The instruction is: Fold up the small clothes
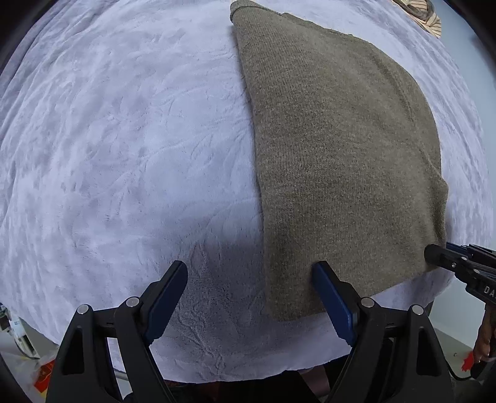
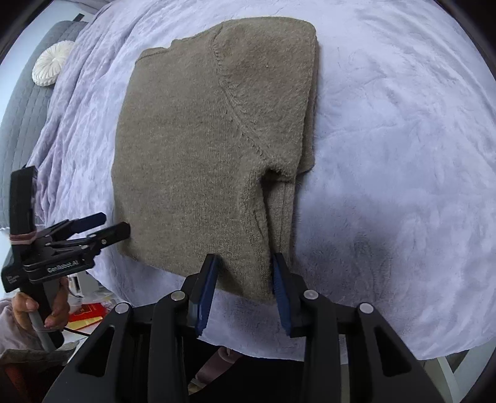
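An olive knit sweater [image 2: 210, 148] lies folded into a tall rectangle on a pale lilac fleece blanket [image 1: 124, 155] that covers the whole work surface. Its sleeve is tucked in along one long side, the shoulder seam curving across the top layer. The near hem sits just short of the blanket's front edge.

The left gripper [image 1: 249, 279] hovers low at the near hem with its jaws spread wide: one blue pad [image 1: 333, 300] is over the knit, the other over bare blanket beside the sweater's long edge. Nothing is pinched between them.

The right gripper [image 2: 245, 272] is at the opposite near corner, jaws apart, straddling the hem where the tucked sleeve layer [image 2: 279, 223] ends. The fabric lies between the fingers, which are not closed on it.

Each gripper shows at the edge of the other's view, beside the sweater's near corners.

Around: a round white cushion [image 2: 52, 63] on a grey quilted surface [image 2: 21, 117] beyond the blanket, a striped cloth [image 1: 424, 15] at the far edge, and red and yellow packaging [image 2: 86, 313] on the floor below
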Tool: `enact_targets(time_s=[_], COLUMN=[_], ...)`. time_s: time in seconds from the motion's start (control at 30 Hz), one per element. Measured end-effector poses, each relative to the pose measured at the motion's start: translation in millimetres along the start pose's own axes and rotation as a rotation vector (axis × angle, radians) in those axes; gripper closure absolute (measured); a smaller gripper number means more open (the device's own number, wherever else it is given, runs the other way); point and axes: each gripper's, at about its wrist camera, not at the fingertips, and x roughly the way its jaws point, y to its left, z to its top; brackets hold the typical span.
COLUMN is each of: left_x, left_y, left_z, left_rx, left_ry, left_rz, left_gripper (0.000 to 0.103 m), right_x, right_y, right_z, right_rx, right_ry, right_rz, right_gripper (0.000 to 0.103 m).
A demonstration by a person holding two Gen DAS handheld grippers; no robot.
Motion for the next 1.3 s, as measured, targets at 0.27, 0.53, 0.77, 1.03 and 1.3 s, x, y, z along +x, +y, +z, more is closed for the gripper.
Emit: enact_targets(time_s=[0.27, 0.53, 0.77, 1.03, 1.3], left_x=[-11.7, -34.4, -49.2, -56.4, -57.2], left_y=[6.0, 12.5, 18.0, 28.1, 32.9], left_z=[-0.7, 6.5, 15.0, 6.2, 6.1], left_rx=[0.006, 0.009, 0.005, -0.007, -0.022], left_ry=[0.000, -0.026, -0.047, -0.059, -0.053], left_rz=[0.007, 0.008, 0.015, 0.009, 0.010], left_gripper=[0.019, 0.019, 0.019, 0.019, 0.019], right_x=[2.4, -12.3, -32.9, -45.7, -45.3], right_y=[-11.7, -7.9, -11.3, -8.4, -6.3], right_z=[-1.1, -2.1, 3.2, 11.4, 31.6], right_rx=[0.033, 0.057, 0.069, 0.086, 0.112], right_ry=[0.010, 0.016, -0.016, -0.052, -0.110], right_rz=[-0.052, -0.070, -0.103, -0.107, -0.086], right_gripper=[0.093, 0.093, 0.093, 0.093, 0.051])
